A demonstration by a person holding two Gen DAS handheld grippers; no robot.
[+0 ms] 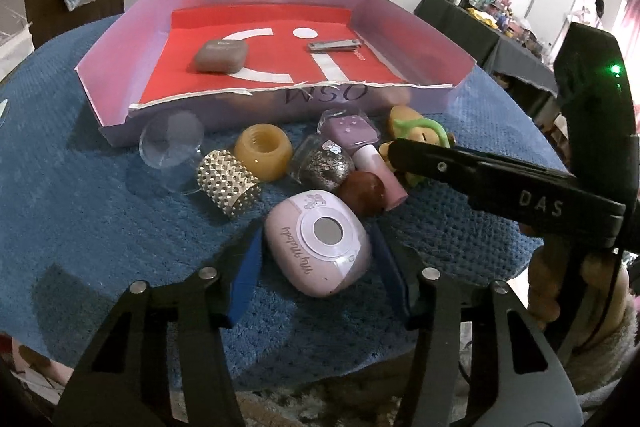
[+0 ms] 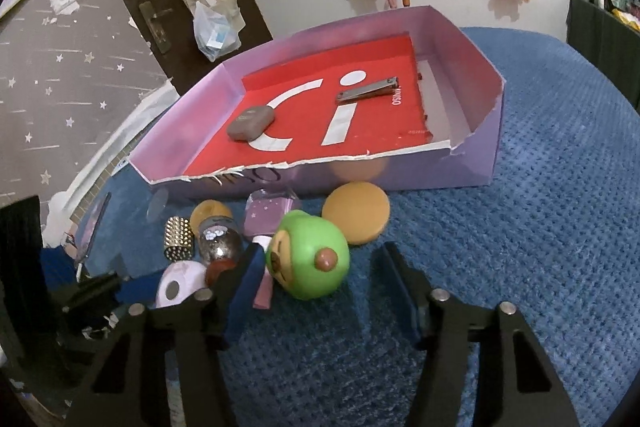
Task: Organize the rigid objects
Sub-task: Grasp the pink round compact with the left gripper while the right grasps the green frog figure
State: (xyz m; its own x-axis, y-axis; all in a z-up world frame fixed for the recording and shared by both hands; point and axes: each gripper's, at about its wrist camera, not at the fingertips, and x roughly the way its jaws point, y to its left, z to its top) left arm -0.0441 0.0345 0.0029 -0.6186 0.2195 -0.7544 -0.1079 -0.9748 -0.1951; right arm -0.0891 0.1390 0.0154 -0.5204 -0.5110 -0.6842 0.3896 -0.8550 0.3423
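Pink case (image 1: 318,247) sits between the left claw's (image 1: 316,277) open pads (not visibly pressed).

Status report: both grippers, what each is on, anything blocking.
Left gripper astride pink My Melody case, fingers at its sides. Right gripper around green toy figure, right finger clear. Brown ball and pink bottle crowd both. Box beyond.

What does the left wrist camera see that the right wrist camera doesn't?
Only the left wrist view shows the whole pink My Melody case between the left gripper fingers, and the clear round dish.

Only the right wrist view shows the green toy's face between the right gripper fingers, and the flat orange disc whole.

Both show the purple box holding a grey case and nail clipper.
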